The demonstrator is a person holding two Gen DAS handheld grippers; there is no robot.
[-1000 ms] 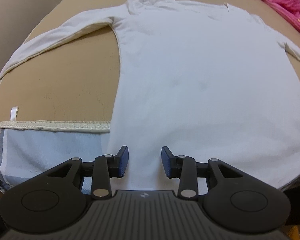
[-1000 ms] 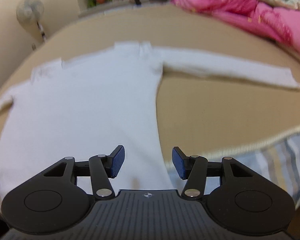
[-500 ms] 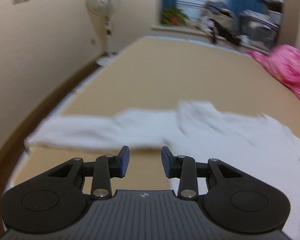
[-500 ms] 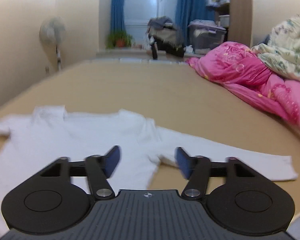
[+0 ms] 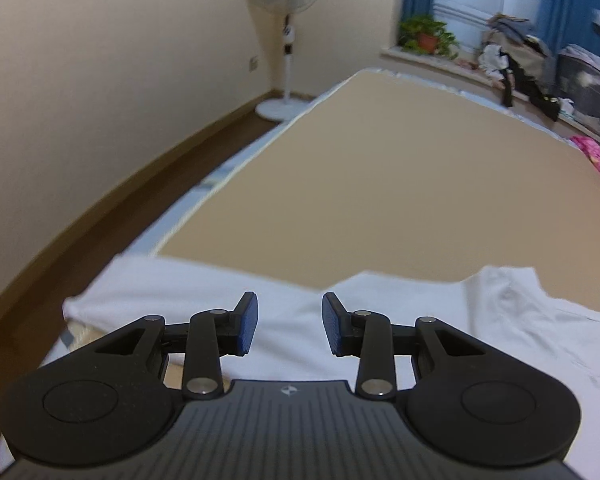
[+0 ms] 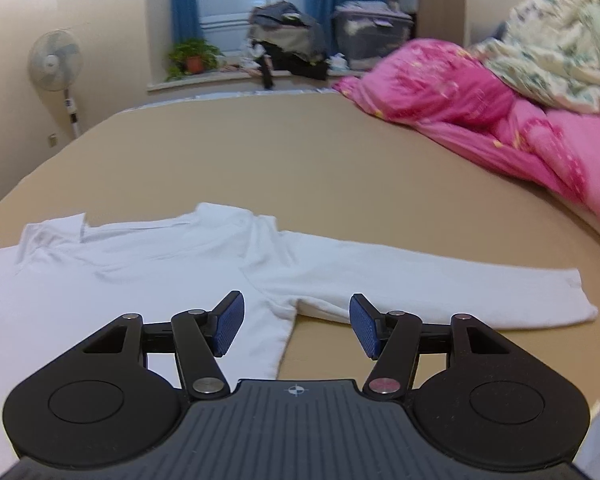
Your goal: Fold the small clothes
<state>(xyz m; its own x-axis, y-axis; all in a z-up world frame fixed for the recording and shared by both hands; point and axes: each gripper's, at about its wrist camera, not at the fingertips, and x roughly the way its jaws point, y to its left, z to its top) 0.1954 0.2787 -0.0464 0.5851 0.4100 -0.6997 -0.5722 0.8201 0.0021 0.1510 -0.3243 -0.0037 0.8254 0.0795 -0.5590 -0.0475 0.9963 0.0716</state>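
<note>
so the left view has the left gripper (image 5: 288, 324) hanging over the shirt's (image 5: 380, 320) left sleeve, which runs right up to the left edge of the bed (image 5: 380, 184), with the fan (image 5: 284, 8) in the corner behind. The right view shows stuff the left one doesn't: the other sleeve stretched out toward the right side of the bed (image 6: 300, 152), the collar, plus the pink quilt (image 6: 480, 100) heaped along the far right edge with a floral blanket (image 6: 560, 48) on top. There's a lidded storage bin (image 6: 372, 32) by the window, can't make out what's in it. Both grippers are spread with nothing between the pads; the right gripper (image 6: 296, 324) sits over the armpit and is a bit wider than a second ago. The left view has changed most, a second ago it looked down on the whole spread shirt from the hem, now it's over the sleeve facing the room
</note>
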